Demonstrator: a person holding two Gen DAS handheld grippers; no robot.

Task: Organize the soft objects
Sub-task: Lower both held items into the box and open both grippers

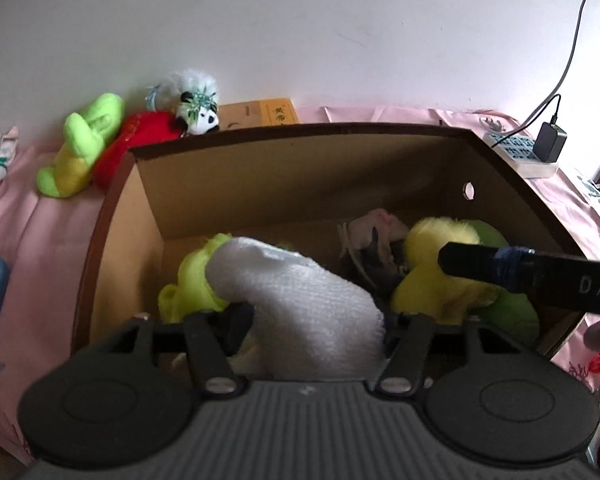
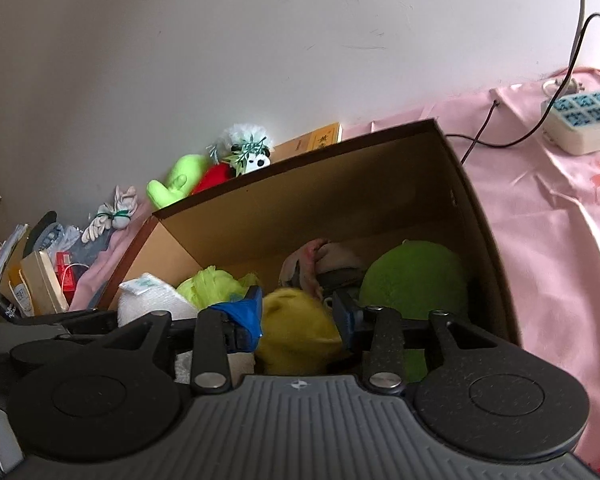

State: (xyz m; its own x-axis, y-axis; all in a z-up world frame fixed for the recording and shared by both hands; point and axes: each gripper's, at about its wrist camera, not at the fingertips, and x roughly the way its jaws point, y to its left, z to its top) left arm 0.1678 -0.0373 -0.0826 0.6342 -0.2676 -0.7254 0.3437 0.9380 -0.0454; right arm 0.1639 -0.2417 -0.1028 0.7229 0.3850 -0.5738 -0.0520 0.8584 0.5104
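Reaching into the open brown cardboard box (image 1: 260,176), we see our left tongs (image 1: 316,320) spread apart around a white knitted cloth bundle (image 1: 300,300), whether pressing it we cannot tell. Our right tongs (image 2: 300,316) straddle a yellow plush toy (image 2: 296,332), contact unclear. Only the right view shows the round green plush ball (image 2: 416,276); only the left shows the box's small wall hole (image 1: 468,190).

L gripper (image 1: 312,320): jaws apart, tilted down | R gripper (image 2: 300,316): jaws apart, tilted down
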